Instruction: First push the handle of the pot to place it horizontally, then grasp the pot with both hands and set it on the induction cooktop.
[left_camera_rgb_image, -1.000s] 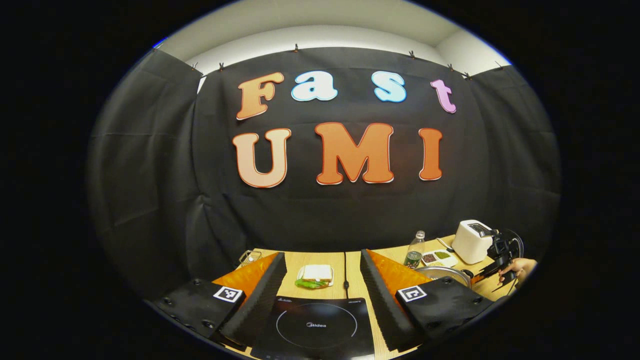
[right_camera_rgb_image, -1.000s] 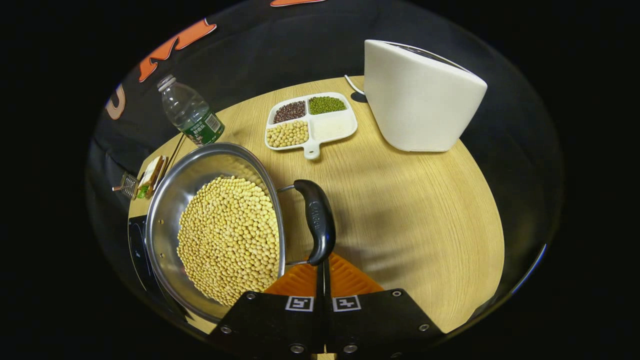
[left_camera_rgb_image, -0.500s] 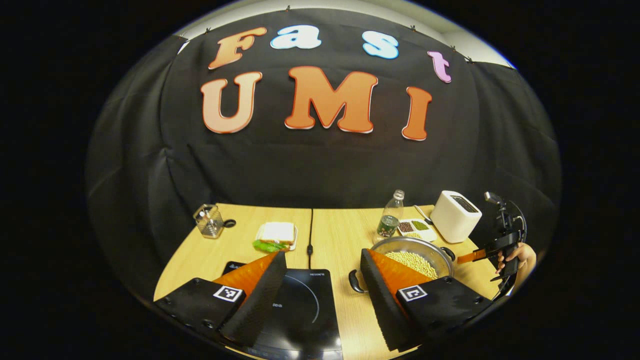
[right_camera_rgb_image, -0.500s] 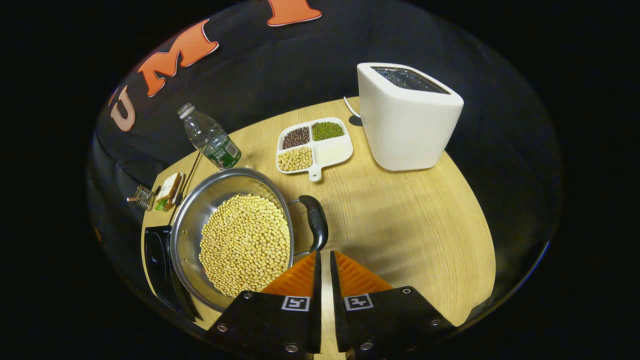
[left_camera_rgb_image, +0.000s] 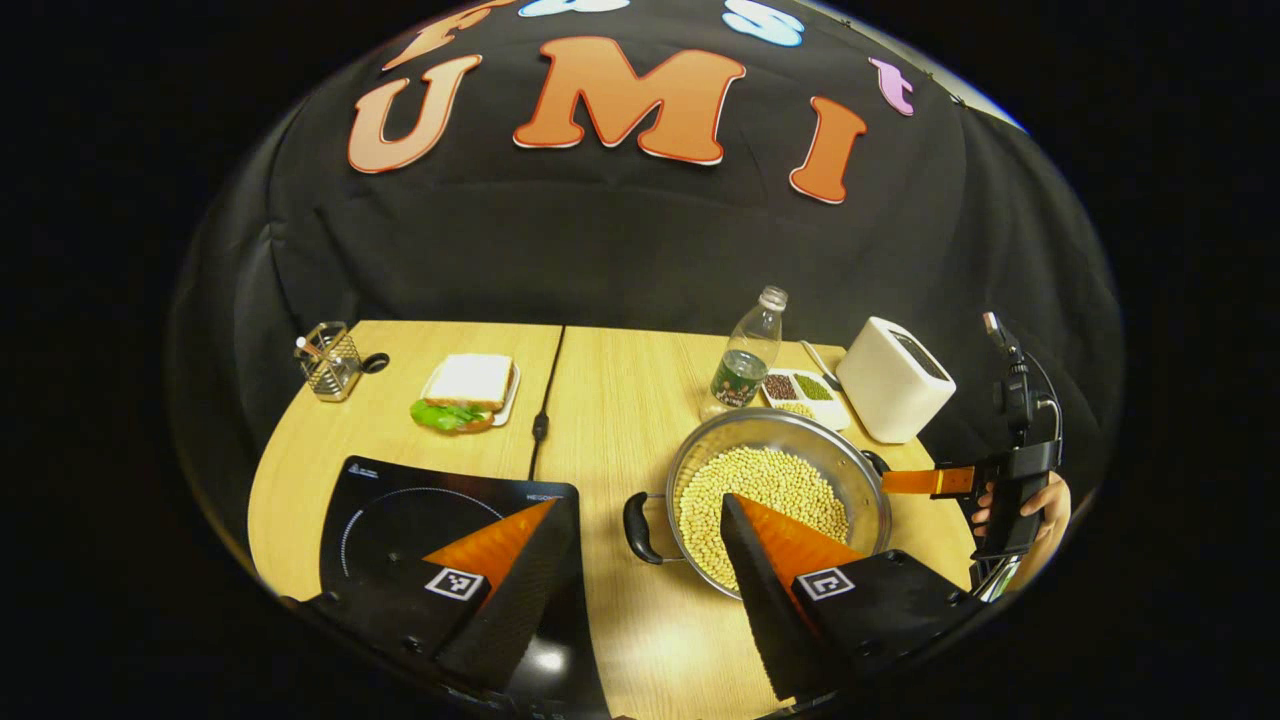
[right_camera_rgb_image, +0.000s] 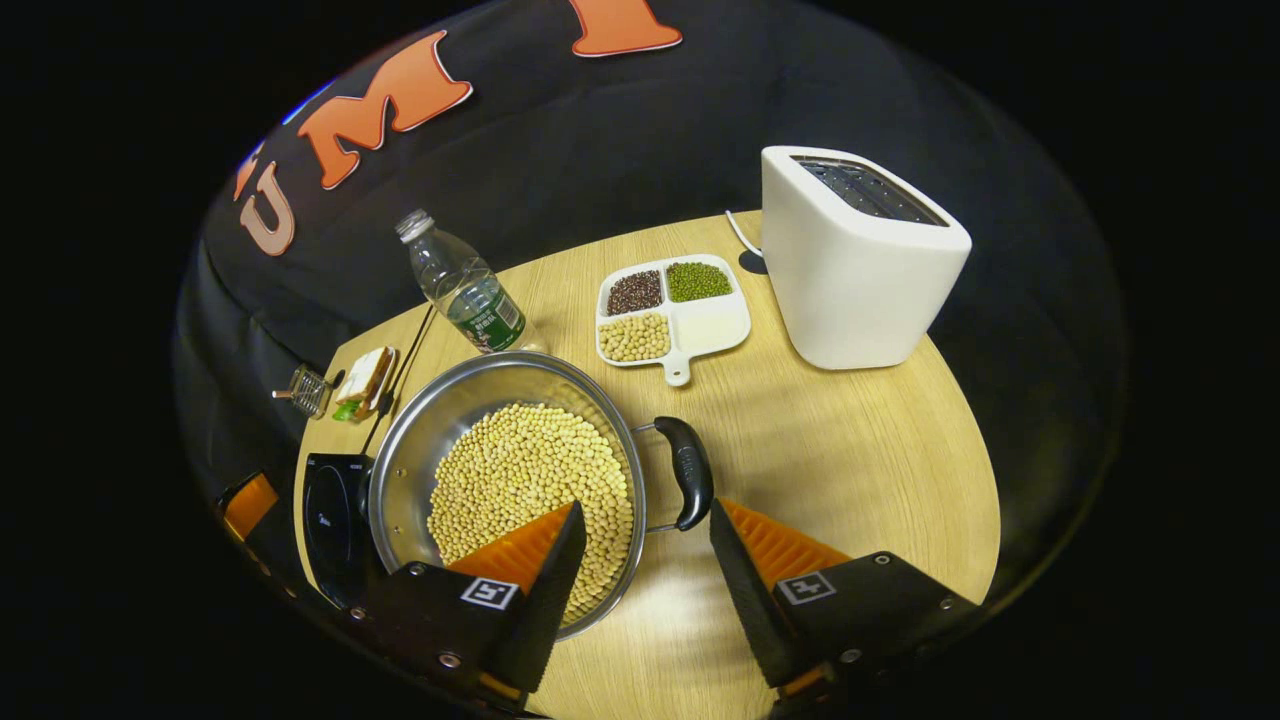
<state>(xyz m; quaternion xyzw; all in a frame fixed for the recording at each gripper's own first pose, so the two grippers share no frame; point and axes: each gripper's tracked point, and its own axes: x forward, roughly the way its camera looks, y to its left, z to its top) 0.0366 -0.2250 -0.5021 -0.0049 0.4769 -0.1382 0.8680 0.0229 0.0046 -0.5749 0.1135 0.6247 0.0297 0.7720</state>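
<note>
Gleaming round steel pot (right_camera_rgb_image: 420, 450), bean-filled

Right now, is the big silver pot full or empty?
Partly full. The pot holds a thick layer of pale yellow beans covering its bottom, with bare metal wall showing above them. It sits upright on the table.

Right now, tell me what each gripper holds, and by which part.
Nothing is held. The right gripper stands open near the black side handle of the steel pot of soybeans; the left gripper is open above the table.
</note>
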